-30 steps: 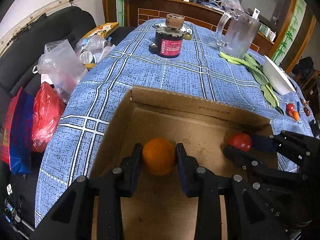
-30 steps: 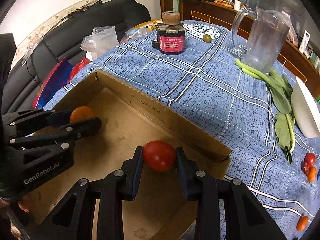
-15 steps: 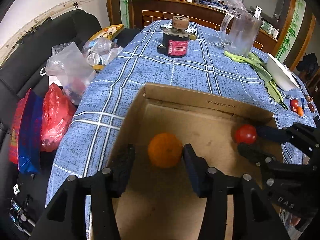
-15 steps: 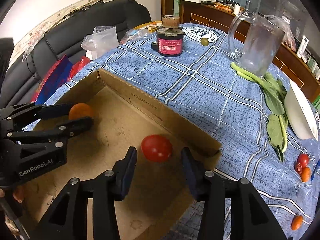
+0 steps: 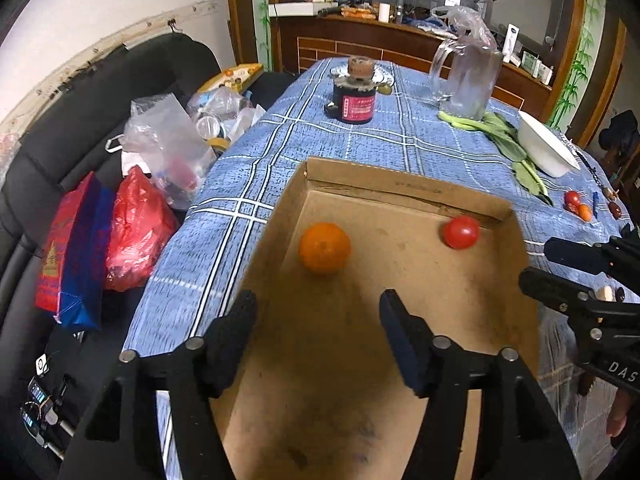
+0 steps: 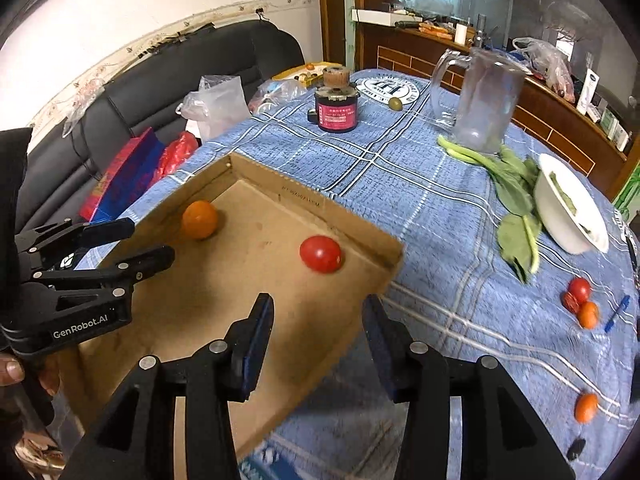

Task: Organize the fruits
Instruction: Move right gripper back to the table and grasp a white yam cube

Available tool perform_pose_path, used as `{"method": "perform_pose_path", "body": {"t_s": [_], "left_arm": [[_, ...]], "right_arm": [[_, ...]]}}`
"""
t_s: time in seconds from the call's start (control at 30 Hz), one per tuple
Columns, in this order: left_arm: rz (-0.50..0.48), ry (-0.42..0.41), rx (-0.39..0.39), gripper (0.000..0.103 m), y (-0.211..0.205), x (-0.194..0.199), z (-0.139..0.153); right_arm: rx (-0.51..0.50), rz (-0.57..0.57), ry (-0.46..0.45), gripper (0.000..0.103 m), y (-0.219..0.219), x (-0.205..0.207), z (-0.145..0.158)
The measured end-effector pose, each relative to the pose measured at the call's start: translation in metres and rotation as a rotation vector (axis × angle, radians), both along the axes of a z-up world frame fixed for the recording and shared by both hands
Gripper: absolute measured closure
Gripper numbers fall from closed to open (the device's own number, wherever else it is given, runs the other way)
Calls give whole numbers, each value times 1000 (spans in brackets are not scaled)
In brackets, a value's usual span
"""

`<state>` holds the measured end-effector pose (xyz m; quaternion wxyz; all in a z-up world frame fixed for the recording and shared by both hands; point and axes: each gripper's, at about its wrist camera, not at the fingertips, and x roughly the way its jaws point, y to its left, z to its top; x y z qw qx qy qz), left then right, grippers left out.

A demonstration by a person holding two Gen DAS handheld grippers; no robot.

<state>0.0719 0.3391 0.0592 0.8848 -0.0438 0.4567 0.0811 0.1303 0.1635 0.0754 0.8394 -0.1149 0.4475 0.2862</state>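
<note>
here the orange (image 5: 325,247) is seen lying on the floor of the box (image 5: 400,190), near its left wall, round and with no long axis to be told; a dimple on its top is turned towards the left wrist camera. the tomato (image 5: 461,232) is set against the far wall near the right corner, well apart from the orange, and which way it points cannot be told. the box is laid on the blue checked cloth (image 6: 420,200), its long printed wall turned towards the jug (image 6: 480,108).

the left gripper (image 5: 318,312) is held above the box floor, tilted steeply down, short of the orange; its jaws have just been opening and are spread wide, with nothing between them. the right gripper (image 6: 318,320) is held over the near right corner of the box, tilted down likewise; its jaws have been opened to a middling gap and nothing is gripped, the tomato lying beyond the tips. each gripper is seen from the side in the other's view. more small fruits (image 6: 582,302) are left on the cloth, right of the box, near a pen (image 6: 618,314).
</note>
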Motion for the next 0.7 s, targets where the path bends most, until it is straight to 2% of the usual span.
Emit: {"method": "perform_pose_path", "body": {"t_s": [0.23, 0.27, 0.33, 0.37, 0.47, 0.7], "left_arm": [[15, -50, -29, 31, -34, -40, 15], [17, -59, -28, 26, -40, -45, 17], [13, -71, -29, 24, -55, -53, 20], [2, -73, -25, 24, -65, -56, 21], [-11, -69, -12, 24, -86, -63, 21], [-64, -43, -39, 24, -142, -76, 12]], "right_arm": [[7, -9, -15, 53, -41, -41, 14], [6, -13, -20, 51, -48, -46, 15], [12, -26, -28, 36, -65, -59, 17], [17, -31, -32, 36, -73, -64, 18], [23, -47, -30, 36, -99, -80, 19], [24, -133, 11, 36, -181, -114, 2]]}}
